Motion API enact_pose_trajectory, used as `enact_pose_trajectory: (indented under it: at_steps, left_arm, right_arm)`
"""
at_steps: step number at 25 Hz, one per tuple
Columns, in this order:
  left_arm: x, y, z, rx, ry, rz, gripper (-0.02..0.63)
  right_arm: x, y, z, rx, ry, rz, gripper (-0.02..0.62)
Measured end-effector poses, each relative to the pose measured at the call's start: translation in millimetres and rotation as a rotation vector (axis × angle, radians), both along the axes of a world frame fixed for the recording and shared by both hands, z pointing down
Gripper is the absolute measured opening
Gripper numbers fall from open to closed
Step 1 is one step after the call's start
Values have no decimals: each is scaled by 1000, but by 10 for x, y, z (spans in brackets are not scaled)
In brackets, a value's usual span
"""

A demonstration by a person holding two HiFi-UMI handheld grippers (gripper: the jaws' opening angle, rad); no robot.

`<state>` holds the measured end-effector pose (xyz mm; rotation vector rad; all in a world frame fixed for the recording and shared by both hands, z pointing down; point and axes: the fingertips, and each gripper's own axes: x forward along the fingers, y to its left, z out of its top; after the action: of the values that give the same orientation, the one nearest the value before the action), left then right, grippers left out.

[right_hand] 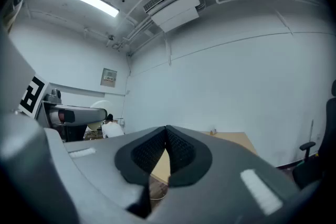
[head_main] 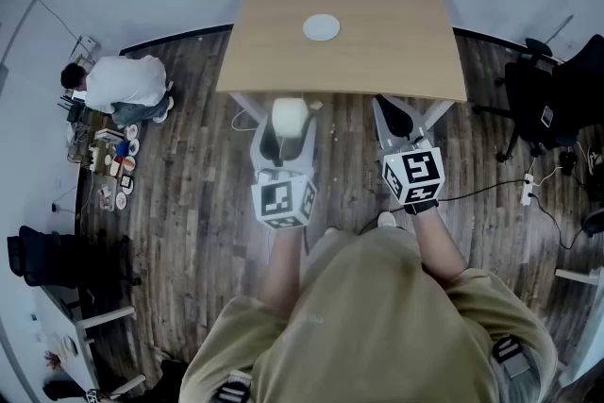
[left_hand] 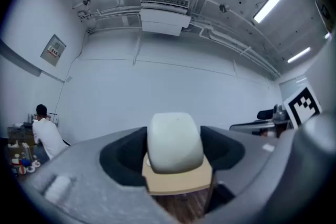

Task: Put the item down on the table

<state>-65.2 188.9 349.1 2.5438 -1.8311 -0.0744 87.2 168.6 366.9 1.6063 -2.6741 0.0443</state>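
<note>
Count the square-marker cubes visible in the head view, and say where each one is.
2. One cube sits on the left gripper, which holds a white rounded item; the other cube sits on the right gripper, whose jaws are shut on nothing. None appears hidden.

A plain office-like workroom. Light wooden rectangular table [head_main: 377, 52], black swivel office chair [head_main: 555, 99], white ceiling air-conditioner unit [left_hand: 164, 17].

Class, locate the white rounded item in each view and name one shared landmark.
Head view: white rounded item in the left claw, at the wooden table's near edge.
Left gripper view: centre, gripped between the jaws.
Right gripper view: likely the pale shape far left.
Shared landmark: the wooden table.
</note>
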Motion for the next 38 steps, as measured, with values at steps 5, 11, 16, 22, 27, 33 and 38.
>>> enact_pose_trajectory:
  at_steps: [5,11,16,22,27,33,38]
  left_arm:
    - [-110,56,56,-15,12,13,316]
    - [-344,181,106,-18,29,11,316]
    - [-578,306,151,-22,39,3,316]
    - [-942,452,194,-25,59,-20,316]
    - [-1207,562,275,-34,86,-25,316]
    - [-1280,586,389,-34,103,-27,316]
    - [-1375,492,471,-46,101,-53,316]
  right_arm:
    - [-160,51,1,-2,7,1,7]
    - [-404,153,72,-17,-7,17,6]
    - [-548,182,225,-65,-30,77,6]
    - [-919,300,357,-87,-20,57,6]
    - [-1362,480,389,-75,27,-32,6]
    - [-1421,613,389,-42,77,-57,6]
    - [-1260,470,473,-69,87,-5,6]
